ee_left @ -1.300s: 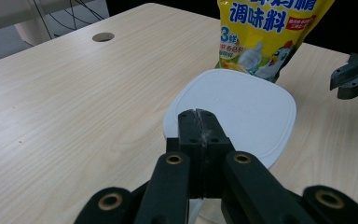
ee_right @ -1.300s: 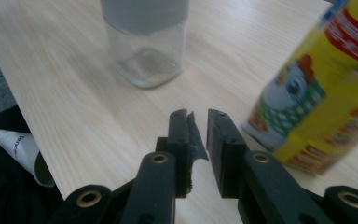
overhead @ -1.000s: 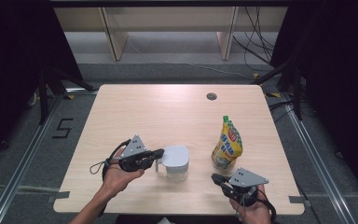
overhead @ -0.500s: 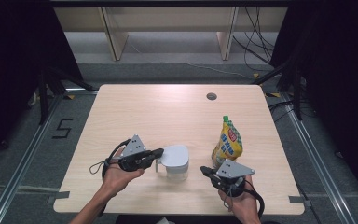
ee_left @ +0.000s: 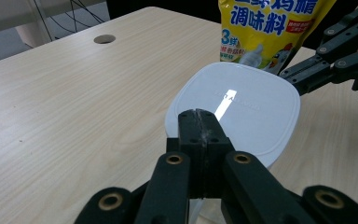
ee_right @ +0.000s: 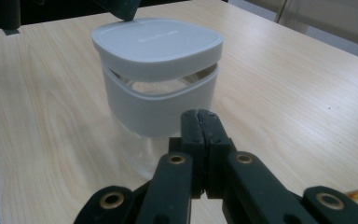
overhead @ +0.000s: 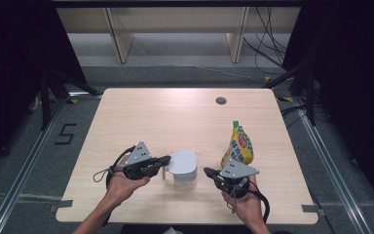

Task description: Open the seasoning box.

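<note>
A white lidded container [overhead: 182, 168] stands near the table's front, seen close up from above [ee_left: 237, 109] and from the side [ee_right: 158, 79]. My left gripper [overhead: 164, 160] is shut with nothing between its jaws [ee_left: 199, 116]; its tip rests against the lid's left rim. My right gripper [overhead: 208, 171] is also shut and empty [ee_right: 200, 116], pointing at the container from the right, a short gap away. A yellow seasoning pouch [overhead: 238, 146] lies just behind the right gripper [ee_left: 291, 73], and its printed face [ee_left: 265, 28] shows beyond the lid.
The wooden table [overhead: 175, 117] has a round cable hole [overhead: 220, 101] at its back right. Shelf legs [overhead: 117, 34] and loose cables [overhead: 268, 44] are on the floor behind. A "5" mark [overhead: 65, 134] is taped left of the table.
My right gripper has moved left along the table's front edge, toward the container. The left gripper, the container and the pouch have stayed put.
</note>
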Demonstrator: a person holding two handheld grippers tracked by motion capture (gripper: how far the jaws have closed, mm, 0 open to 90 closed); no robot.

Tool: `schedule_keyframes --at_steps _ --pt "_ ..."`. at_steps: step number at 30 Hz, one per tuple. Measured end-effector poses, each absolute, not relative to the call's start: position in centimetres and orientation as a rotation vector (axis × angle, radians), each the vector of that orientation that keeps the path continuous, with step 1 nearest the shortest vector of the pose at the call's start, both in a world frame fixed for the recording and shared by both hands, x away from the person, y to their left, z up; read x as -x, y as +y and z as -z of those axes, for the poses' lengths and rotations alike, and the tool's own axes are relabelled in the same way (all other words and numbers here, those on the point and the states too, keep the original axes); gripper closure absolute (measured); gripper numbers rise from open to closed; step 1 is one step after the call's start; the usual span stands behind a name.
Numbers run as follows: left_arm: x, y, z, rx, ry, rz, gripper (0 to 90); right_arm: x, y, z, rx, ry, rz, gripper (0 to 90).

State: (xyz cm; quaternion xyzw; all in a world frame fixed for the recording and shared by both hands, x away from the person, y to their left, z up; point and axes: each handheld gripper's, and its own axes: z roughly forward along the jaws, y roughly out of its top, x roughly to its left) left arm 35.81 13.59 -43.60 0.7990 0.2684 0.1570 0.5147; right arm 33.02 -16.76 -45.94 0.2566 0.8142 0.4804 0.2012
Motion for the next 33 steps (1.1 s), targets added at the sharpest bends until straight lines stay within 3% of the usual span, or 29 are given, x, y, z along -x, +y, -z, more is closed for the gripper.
schedule_keyframes --at_steps 33 --pt "-35.5 14.1 43.9 -1.921 0.643 -0.376 89.1 -33.5 -13.7 44.0 -0.608 2.270 -1.407 90.0"
